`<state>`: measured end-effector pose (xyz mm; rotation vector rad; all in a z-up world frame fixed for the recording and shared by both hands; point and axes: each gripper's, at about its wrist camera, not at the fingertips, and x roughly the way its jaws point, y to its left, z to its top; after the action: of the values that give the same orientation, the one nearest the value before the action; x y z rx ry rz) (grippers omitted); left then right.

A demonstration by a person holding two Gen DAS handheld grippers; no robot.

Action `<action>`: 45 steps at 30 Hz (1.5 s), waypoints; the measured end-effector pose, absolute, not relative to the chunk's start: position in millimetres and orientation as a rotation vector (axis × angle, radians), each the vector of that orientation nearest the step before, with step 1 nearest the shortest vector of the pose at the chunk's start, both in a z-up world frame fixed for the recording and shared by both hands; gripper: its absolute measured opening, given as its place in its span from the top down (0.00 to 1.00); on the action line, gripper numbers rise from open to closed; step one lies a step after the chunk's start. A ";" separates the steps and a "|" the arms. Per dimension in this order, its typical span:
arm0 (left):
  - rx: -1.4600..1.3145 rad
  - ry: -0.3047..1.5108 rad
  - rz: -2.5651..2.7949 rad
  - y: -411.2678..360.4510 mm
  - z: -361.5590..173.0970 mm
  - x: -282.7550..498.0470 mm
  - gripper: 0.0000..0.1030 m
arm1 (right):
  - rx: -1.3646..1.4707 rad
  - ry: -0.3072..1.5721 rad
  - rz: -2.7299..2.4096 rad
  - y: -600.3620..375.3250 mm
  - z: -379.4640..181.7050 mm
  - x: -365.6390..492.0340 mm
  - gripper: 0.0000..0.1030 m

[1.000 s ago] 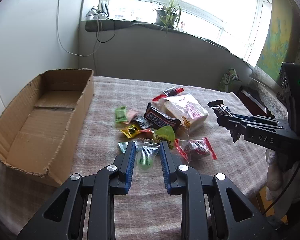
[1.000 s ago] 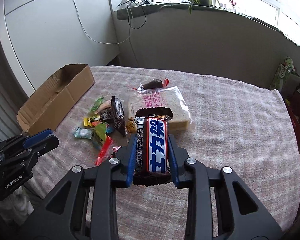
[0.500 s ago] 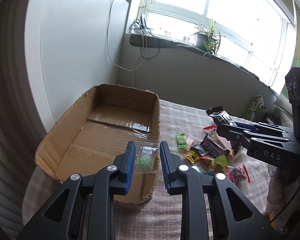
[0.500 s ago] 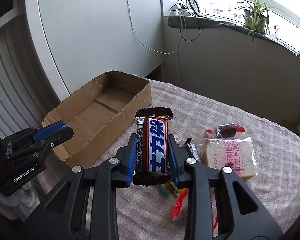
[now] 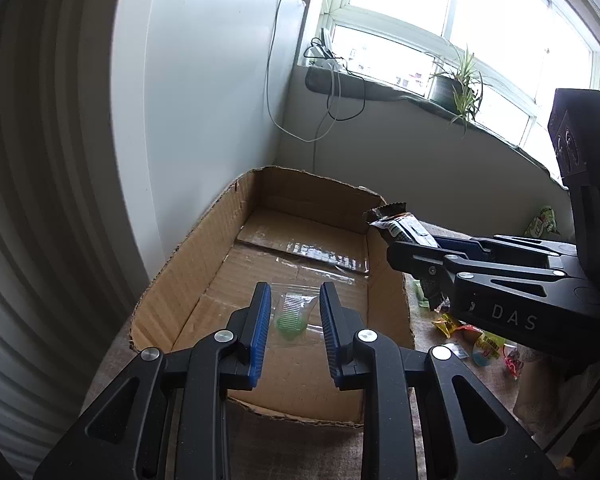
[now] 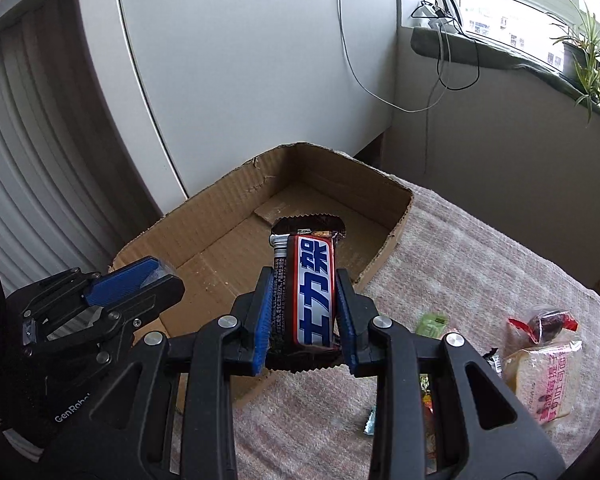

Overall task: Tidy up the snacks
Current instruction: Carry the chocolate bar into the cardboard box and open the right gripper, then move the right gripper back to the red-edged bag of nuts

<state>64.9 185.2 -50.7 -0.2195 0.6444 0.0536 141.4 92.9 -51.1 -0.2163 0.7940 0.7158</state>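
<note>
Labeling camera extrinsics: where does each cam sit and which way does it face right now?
Left wrist: on the left gripper, facing over the box; its fingers hold a clear packet; right gripper at right.
Right wrist: on the right gripper, facing the box; holds a bar; left gripper at left.
Shared: box, both grippers.

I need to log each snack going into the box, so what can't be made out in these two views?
- Clear packet in the left gripper: label too small; green contents unidentifiable.
- Chocolate bar in the right gripper: lower end hidden by the fingers.
- Cardboard box: near corner hidden by both grippers.
- Loose snacks: mostly hidden behind the right gripper, left wrist view.
</note>
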 end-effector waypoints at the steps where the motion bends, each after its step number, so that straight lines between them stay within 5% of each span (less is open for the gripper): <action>1: -0.223 0.643 0.058 187.3 -51.4 65.0 0.77 | -0.221 0.798 0.719 96.5 -52.6 142.3 0.71; 10: -0.222 0.651 0.070 191.9 -54.1 69.0 0.76 | -0.243 0.812 0.730 112.0 -61.2 145.3 0.71; 14: -0.231 0.652 0.082 193.2 -55.7 68.9 0.60 | -0.233 0.799 0.724 109.1 -58.8 145.9 0.47; 25: -0.248 0.643 0.092 193.0 -51.9 63.9 0.60 | -0.208 0.782 0.697 88.1 -48.9 144.0 0.46; 30: -0.242 0.629 0.080 185.8 -45.5 58.9 0.60 | -0.202 0.747 0.685 68.7 -41.3 133.7 0.33; 39: -0.234 0.620 0.047 161.2 -39.5 50.6 0.60 | -0.166 0.723 0.643 11.4 -30.9 119.7 0.33; 45: -0.229 0.614 0.012 140.9 -36.2 47.9 0.52 | -0.154 0.730 0.588 -37.9 -32.9 112.5 0.33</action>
<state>47.9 140.9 -36.2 -0.2286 0.6141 0.0118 112.5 -37.9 -32.9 -0.1537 0.7296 0.5876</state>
